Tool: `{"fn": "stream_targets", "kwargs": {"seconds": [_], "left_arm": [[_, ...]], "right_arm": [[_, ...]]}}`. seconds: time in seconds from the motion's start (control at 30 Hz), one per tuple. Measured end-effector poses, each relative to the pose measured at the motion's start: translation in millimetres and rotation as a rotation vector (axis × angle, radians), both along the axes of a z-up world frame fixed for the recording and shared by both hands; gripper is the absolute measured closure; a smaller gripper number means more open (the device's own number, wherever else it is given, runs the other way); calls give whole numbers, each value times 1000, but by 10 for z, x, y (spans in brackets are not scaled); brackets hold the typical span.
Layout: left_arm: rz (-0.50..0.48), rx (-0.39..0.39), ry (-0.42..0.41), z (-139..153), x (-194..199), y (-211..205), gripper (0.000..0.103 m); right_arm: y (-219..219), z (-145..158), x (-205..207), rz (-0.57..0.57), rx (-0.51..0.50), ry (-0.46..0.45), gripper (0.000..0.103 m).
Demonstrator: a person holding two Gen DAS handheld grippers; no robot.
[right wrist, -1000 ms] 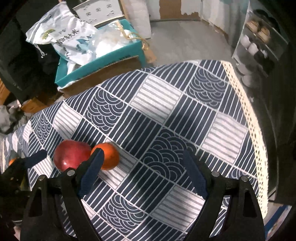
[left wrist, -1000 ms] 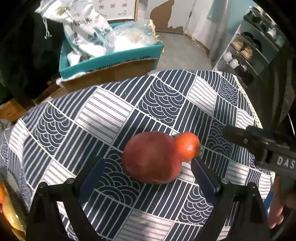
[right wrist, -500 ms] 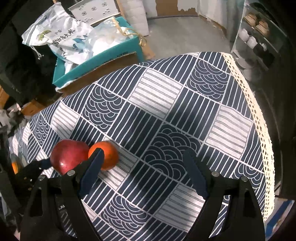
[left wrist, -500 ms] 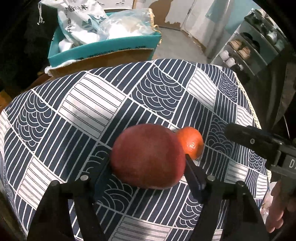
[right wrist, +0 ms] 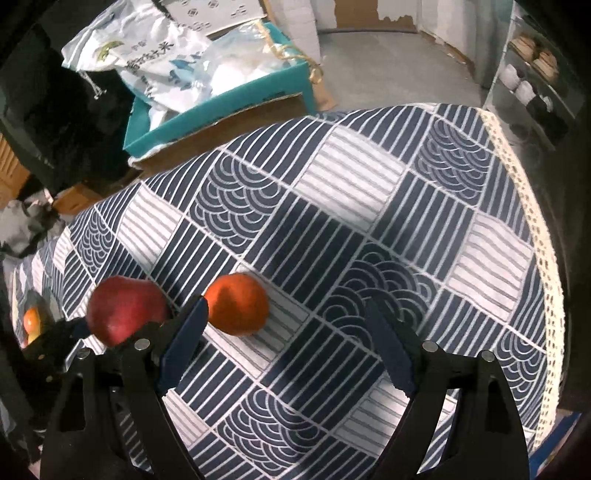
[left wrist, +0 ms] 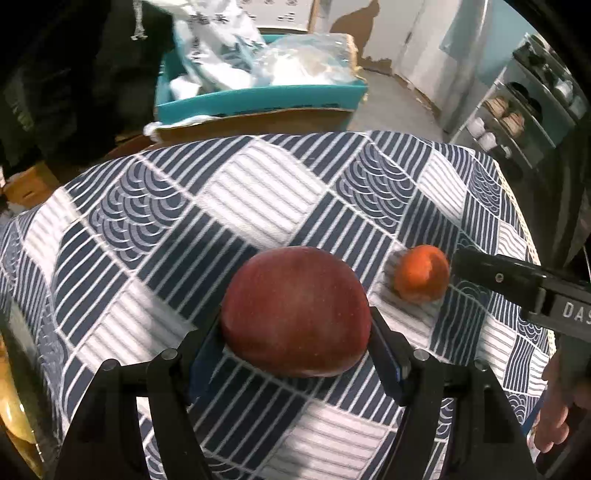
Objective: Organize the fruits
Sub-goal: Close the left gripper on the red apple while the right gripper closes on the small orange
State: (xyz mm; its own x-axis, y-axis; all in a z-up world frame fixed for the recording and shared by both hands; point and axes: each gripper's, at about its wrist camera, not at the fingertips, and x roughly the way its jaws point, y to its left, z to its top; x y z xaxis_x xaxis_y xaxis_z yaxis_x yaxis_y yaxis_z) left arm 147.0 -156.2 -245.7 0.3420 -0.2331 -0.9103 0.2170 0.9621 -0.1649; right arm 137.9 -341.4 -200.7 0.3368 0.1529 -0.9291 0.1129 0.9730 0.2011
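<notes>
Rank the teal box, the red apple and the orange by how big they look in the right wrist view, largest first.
1. teal box, though it sits farthest from the camera
2. red apple, partly hidden by the left gripper that holds it
3. orange

Apple and orange look close in size; the apple seems slightly larger.

A tablecloth point(right wrist: 351, 192) in navy and white patchwork, striped squares alternating with wave-patterned ones, covers the table; a cream lace trim point(right wrist: 532, 206) runs along its right edge. Beyond the far edge sits a teal box point(right wrist: 221, 99) on brown cardboard point(right wrist: 229, 129), holding a white printed bag point(right wrist: 147, 55) with a drawstring and a clear plastic bag point(left wrist: 306, 62). A white patterned carton point(right wrist: 207, 11) stands behind it. To the right, a shelf point(right wrist: 532, 81) holds shoes. The floor point(right wrist: 388, 70) is grey concrete.
</notes>
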Motion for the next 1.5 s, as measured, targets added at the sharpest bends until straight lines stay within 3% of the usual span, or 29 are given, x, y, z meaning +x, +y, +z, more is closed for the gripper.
{"fn": "stream_targets", "kwargs": {"seconds": [0.37, 0.6, 0.67, 0.87, 1.5], "left_arm": [[29, 22, -4, 7, -83, 282, 28], [29, 21, -5, 14, -127, 340, 28], [36, 14, -2, 17, -128, 364, 28], [44, 5, -8, 66, -131, 421, 28], [83, 16, -112, 606, -328, 610, 28]], "right_arm": [[319, -210, 105, 56, -27, 43, 18], [440, -345, 105, 92, -58, 54, 36], [452, -357, 94, 95, -67, 47, 50], [484, -349, 57, 105, -107, 22, 56], [657, 351, -196, 151, -192, -140, 57]]}}
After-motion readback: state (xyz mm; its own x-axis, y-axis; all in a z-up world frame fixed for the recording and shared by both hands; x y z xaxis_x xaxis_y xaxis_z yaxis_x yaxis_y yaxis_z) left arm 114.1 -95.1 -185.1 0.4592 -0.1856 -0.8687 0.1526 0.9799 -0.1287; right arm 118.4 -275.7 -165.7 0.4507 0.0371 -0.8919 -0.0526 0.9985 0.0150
